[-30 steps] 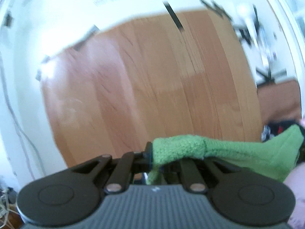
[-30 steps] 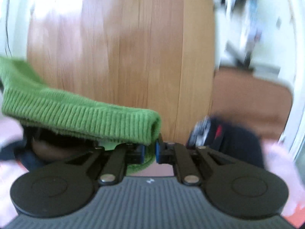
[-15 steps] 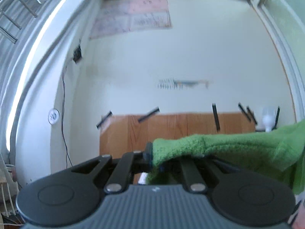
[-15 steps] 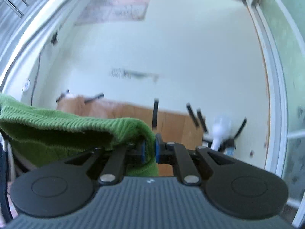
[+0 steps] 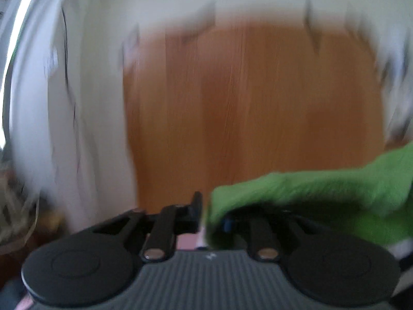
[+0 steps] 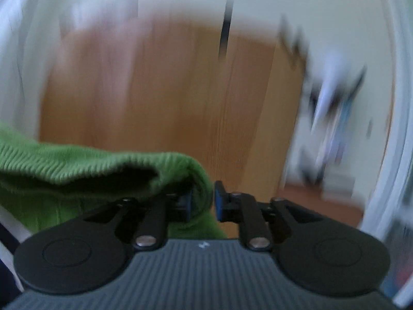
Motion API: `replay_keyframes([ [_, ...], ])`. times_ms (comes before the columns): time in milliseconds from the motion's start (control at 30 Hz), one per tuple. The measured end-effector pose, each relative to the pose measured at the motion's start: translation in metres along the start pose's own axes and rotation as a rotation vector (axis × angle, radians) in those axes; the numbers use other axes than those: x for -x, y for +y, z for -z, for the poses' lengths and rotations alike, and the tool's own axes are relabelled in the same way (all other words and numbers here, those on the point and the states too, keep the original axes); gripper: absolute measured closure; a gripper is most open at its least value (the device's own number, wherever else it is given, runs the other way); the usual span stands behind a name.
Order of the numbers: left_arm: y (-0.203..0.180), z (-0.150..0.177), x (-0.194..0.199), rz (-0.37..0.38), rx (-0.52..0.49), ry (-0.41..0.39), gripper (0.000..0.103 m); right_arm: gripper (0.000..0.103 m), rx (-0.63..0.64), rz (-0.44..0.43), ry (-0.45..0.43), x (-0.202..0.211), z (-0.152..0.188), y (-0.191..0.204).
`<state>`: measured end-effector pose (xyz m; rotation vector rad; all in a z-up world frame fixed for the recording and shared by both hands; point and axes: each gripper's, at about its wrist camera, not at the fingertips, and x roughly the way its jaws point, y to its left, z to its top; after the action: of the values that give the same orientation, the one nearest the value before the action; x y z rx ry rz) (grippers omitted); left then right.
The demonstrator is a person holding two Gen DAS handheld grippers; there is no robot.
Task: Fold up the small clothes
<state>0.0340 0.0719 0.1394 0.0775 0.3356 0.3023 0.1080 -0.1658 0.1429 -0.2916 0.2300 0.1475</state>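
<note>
A green knitted sock [image 5: 322,193] stretches between both grippers above a wooden table [image 5: 258,103]. In the left wrist view my left gripper [image 5: 211,214] has its jaws opening; the sock's toe end drapes over the right finger, and a gap shows beside the left finger. In the right wrist view the ribbed cuff of the sock [image 6: 77,160] hangs over the left finger of my right gripper [image 6: 203,202]. Its jaws are opening too, with a fold of cuff between them and the right pad standing just apart from the cloth. Both views are blurred by motion.
The wooden table [image 6: 155,103] ends at a white wall behind. A blurred white and black object [image 6: 333,98] stands at the table's right edge, with a lower brown surface [image 6: 322,204] below it. A bit of pink cloth [image 5: 185,242] shows under the left gripper.
Both views have swung down from the wall to the table top. Both pairs of jaws, shut on the sock before, have parted. The sock still lies across the fingers.
</note>
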Motion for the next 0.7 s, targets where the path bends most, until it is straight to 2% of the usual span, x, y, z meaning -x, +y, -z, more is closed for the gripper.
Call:
replay_keyframes([
  [33, -0.003, 0.022, -0.014, -0.017, 0.010, 0.084, 0.077, 0.076, -0.027, -0.028, 0.094, -0.018, 0.025, 0.006],
  [67, -0.003, 0.047, -0.020, -0.011, 0.035, 0.135, 0.077, 0.076, -0.082, -0.095, 0.166, -0.029, 0.050, 0.010],
  [100, -0.004, 0.073, -0.022, -0.023, 0.042, 0.162, 0.077, 0.075, -0.118, -0.135, 0.204, -0.034, 0.069, 0.011],
  [167, -0.011, 0.111, -0.023, -0.065, -0.011, 0.204, 0.068, 0.062, -0.154, -0.162, 0.248, -0.041, 0.098, 0.015],
  [200, -0.010, 0.114, -0.024, -0.060, -0.016, 0.245, 0.068, 0.058, -0.179, -0.173, 0.256, -0.043, 0.106, 0.013],
  [233, -0.003, 0.111, -0.018, -0.038, 0.023, 0.201, 0.064, 0.056, -0.215, -0.186, 0.272, -0.045, 0.110, 0.008],
  [300, 0.003, 0.112, -0.009, -0.068, 0.063, 0.136, 0.045, 0.051, -0.315, -0.193, 0.263, -0.052, 0.109, -0.007],
  [333, 0.002, 0.114, -0.011, -0.077, 0.060, 0.153, 0.049, 0.046, -0.353, -0.197, 0.265, -0.055, 0.112, -0.013],
  [467, 0.005, 0.111, -0.020, -0.069, 0.077, 0.199, 0.050, 0.046, -0.469, -0.237, 0.313, -0.065, 0.119, -0.028],
  [700, 0.016, 0.111, -0.025, -0.042, 0.145, 0.227, 0.050, 0.046, -0.466, -0.240, 0.298, -0.061, 0.121, -0.025],
])
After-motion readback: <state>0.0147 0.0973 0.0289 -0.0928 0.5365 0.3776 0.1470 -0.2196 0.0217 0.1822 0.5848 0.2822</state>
